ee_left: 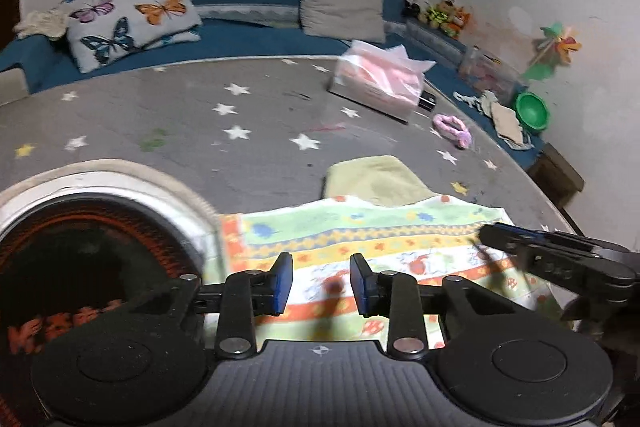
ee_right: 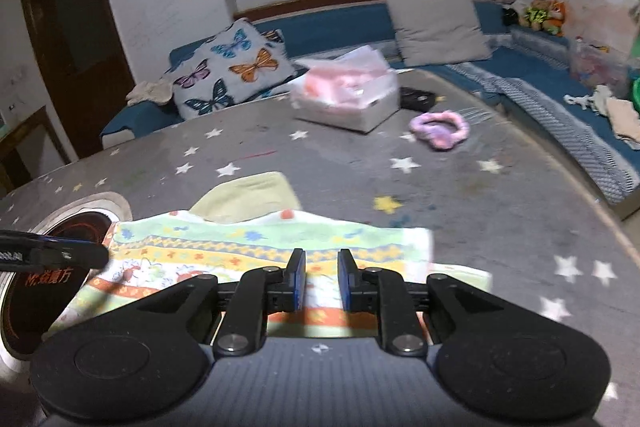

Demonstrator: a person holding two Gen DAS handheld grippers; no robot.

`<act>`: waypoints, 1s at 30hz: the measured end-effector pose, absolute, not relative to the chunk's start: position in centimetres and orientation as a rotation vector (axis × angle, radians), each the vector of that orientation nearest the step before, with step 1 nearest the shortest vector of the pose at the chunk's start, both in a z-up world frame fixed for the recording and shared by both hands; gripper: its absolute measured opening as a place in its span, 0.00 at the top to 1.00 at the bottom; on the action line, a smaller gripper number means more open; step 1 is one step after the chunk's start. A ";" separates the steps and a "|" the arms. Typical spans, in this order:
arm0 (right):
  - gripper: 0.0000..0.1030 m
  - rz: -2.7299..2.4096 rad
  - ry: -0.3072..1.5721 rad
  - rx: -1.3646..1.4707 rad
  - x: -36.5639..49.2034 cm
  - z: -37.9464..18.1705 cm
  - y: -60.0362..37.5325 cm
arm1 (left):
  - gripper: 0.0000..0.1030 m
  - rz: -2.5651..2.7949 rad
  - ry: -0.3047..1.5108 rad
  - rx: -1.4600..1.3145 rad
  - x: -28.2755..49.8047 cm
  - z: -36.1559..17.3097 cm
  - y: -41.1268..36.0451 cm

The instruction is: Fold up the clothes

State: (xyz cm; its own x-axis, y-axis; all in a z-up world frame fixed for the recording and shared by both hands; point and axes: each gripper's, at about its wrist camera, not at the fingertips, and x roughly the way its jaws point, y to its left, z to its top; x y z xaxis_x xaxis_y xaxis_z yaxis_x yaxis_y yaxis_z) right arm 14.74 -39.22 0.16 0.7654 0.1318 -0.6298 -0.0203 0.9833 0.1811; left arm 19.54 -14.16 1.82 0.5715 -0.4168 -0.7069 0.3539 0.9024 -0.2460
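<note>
A small patterned garment [ee_left: 360, 239] with green, yellow and orange stripes lies flat on the grey star-print table; it also shows in the right wrist view [ee_right: 256, 247]. A pale yellow-green piece [ee_left: 372, 179] sticks out from its far edge, also seen in the right wrist view [ee_right: 248, 199]. My left gripper [ee_left: 321, 283] is open and empty over the garment's near part. My right gripper [ee_right: 321, 279] is open with a narrower gap, empty, over the garment's near right part. The right gripper shows at the right of the left wrist view [ee_left: 560, 259].
A round cooktop inset [ee_left: 92, 247] sits in the table at the left. A box with pink contents [ee_left: 380, 83] and a pink scrunchie [ee_left: 452, 127] lie farther back. A blue sofa [ee_left: 248, 35] with a butterfly pillow [ee_left: 128, 11] lies beyond.
</note>
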 end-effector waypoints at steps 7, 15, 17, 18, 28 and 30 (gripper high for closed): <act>0.84 0.112 0.711 0.151 17.7 -0.7 -37.5 | 0.69 -0.476 0.854 -0.081 22.5 0.9 -16.0; 0.81 0.115 0.710 0.148 18.3 -1.2 -37.3 | 0.69 -0.466 0.852 -0.033 23.4 -0.3 -17.3; 0.81 0.120 0.703 0.150 17.5 -0.7 -37.4 | 0.69 -0.478 0.836 -0.027 22.7 0.1 -17.1; 0.80 0.129 0.702 0.145 17.1 -0.5 -37.4 | 0.69 -0.481 0.829 -0.022 22.3 0.3 -17.1; 0.65 0.230 0.724 0.063 11.6 0.4 -35.6 | 0.69 -0.545 0.777 0.065 16.2 0.6 -17.5; 0.61 0.257 0.725 0.047 10.7 0.4 -35.0 | 0.69 -0.554 0.774 0.075 15.1 0.3 -17.4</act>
State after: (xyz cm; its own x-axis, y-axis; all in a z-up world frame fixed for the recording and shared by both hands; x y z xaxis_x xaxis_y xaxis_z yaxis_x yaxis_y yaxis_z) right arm 10.67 -35.00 0.40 0.7182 0.2490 -0.6497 -0.2163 0.9674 0.1316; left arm 15.07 -17.40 0.32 0.5804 -0.4464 -0.6811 0.5001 0.8555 -0.1345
